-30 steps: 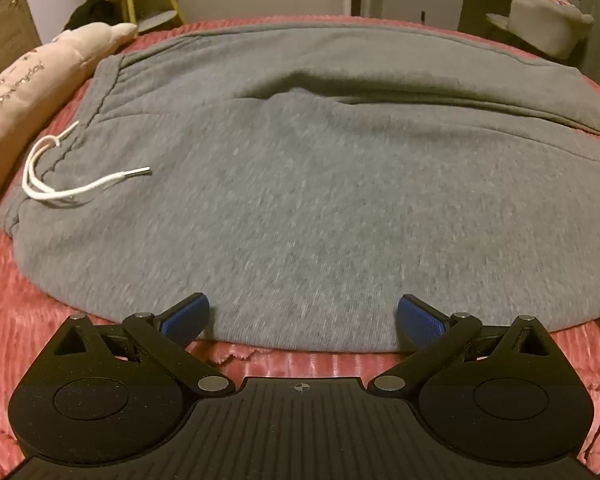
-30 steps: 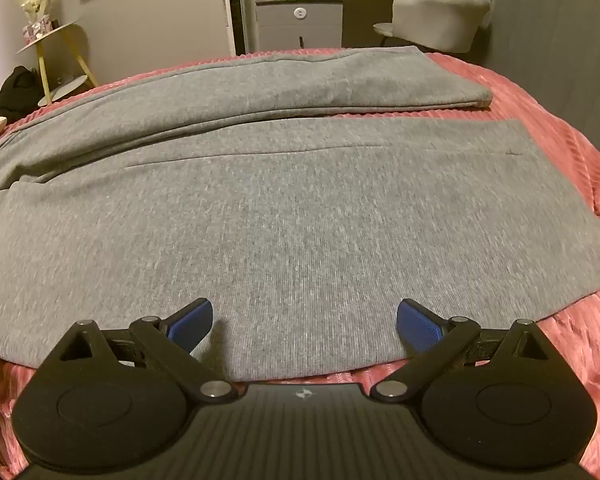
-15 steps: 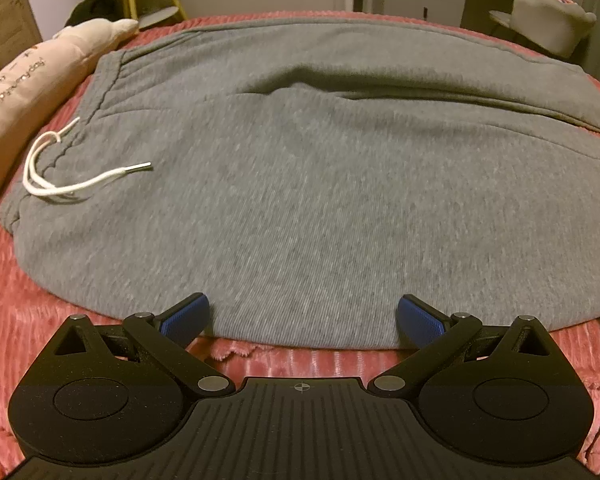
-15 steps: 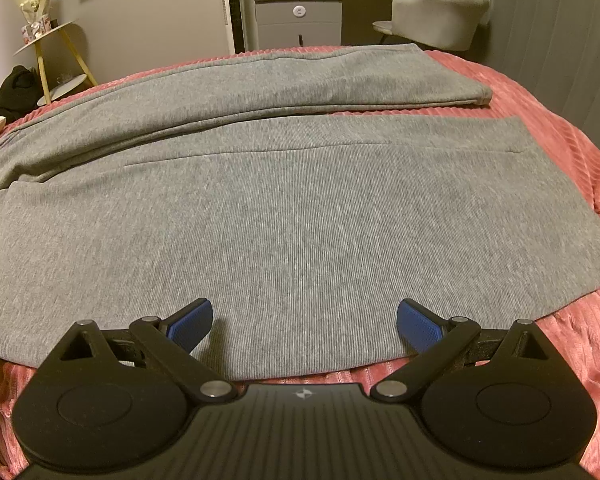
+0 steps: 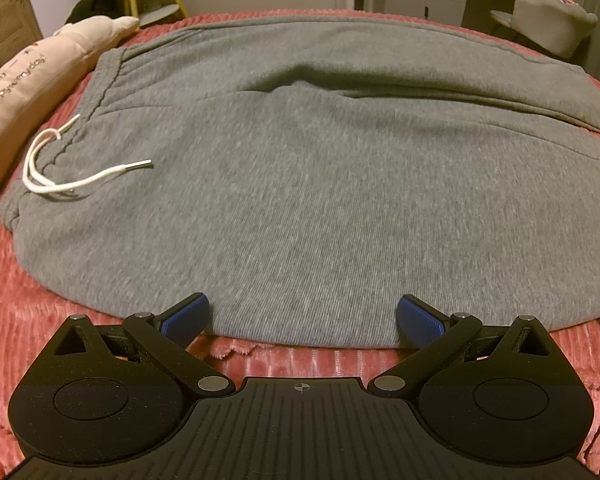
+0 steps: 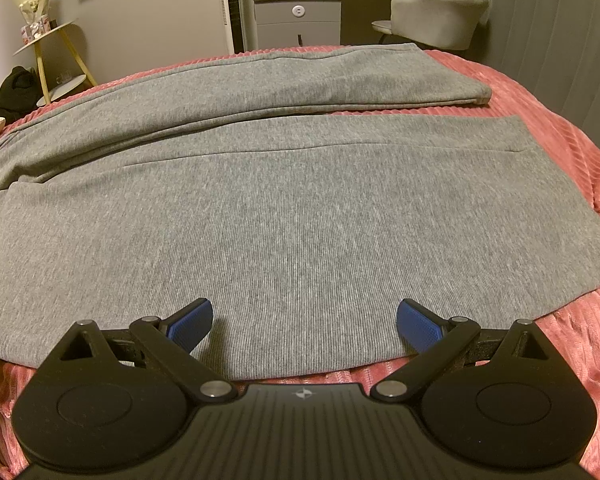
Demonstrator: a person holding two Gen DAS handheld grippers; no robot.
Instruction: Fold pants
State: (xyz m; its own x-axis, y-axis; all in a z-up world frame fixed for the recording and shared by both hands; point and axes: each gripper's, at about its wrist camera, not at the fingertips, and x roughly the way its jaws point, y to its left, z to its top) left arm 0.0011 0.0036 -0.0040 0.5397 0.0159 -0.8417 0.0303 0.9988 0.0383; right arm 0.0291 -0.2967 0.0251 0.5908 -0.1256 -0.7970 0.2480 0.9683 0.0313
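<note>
A: Pants (image 5: 320, 184) lie flat on the bed (image 5: 28, 320), near hem just ahead of both jaw sets.

B: Left gripper (image 5: 302, 314) and right gripper (image 6: 304, 318) are wide, empty; we straddle the hem to pinch it.

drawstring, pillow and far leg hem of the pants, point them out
drawstring (image 5: 80, 179), left wrist view, on the white cord
pillow (image 5: 24, 84), left wrist view, lettered face
far leg hem (image 6: 482, 94), right wrist view, cuff edge

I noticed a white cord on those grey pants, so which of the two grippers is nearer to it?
The left. The left gripper sits at the pants' near edge, with the white drawstring ahead to its left. The right gripper faces the legs; no drawstring shows there.
</note>
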